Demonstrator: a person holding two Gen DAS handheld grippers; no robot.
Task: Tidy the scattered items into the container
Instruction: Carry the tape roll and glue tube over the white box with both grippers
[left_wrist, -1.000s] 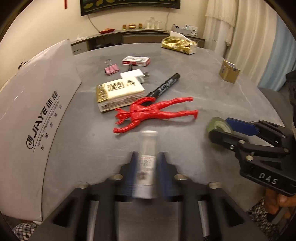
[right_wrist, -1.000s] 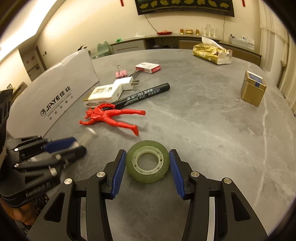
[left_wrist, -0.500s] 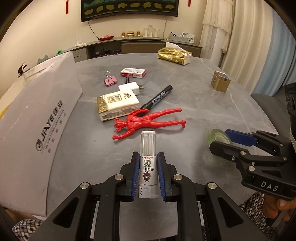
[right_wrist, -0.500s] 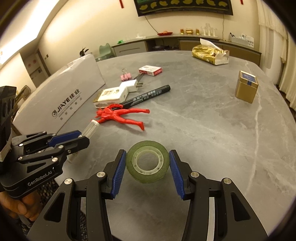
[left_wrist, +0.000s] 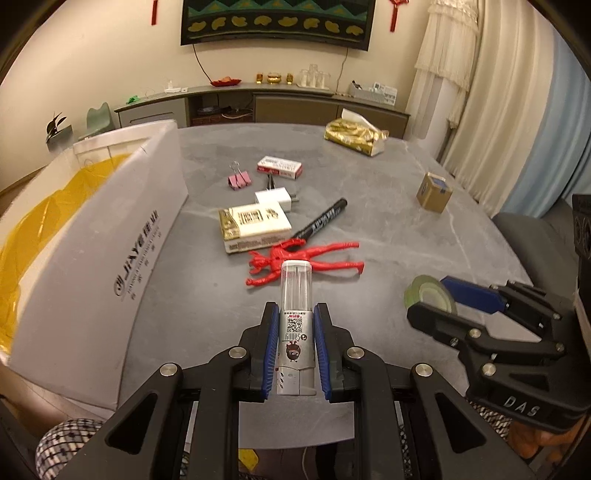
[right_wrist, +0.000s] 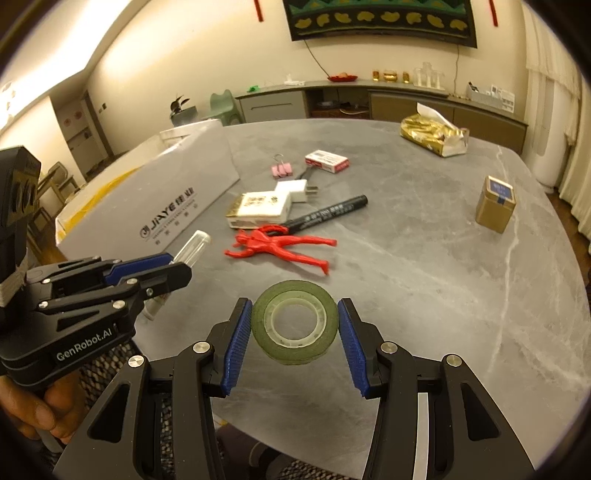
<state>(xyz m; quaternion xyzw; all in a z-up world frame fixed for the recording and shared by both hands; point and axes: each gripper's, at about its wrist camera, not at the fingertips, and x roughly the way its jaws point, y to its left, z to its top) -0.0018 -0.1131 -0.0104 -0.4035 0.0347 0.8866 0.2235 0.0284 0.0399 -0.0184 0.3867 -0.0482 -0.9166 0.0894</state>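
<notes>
My left gripper (left_wrist: 295, 321) is shut on a small clear-capped tube (left_wrist: 295, 295) with a printed label, held above the grey table. My right gripper (right_wrist: 294, 325) is shut on a green tape roll (right_wrist: 294, 321), also lifted off the table. Each gripper shows in the other view: the right gripper (left_wrist: 436, 306) at right with the tape roll (left_wrist: 428, 295), the left gripper (right_wrist: 173, 266) at left with the tube (right_wrist: 192, 245). The white box container (left_wrist: 122, 236) with a yellow liner stands open on the left. A red toy figure (left_wrist: 299, 258), black marker (left_wrist: 321, 221) and white packet (left_wrist: 255, 225) lie mid-table.
Further back lie a white charger plug (left_wrist: 275, 195), a pink binder clip (left_wrist: 238, 179) and a red-and-white small box (left_wrist: 280, 168). A gold tin (left_wrist: 434, 192) stands at the right, a gold tissue pack (left_wrist: 354, 136) at the far edge. A hand (right_wrist: 40, 410) holds the left gripper.
Both grippers have risen from the table with the tube and the tape roll still held. The view now looks down into the box's yellow-lined inside.
</notes>
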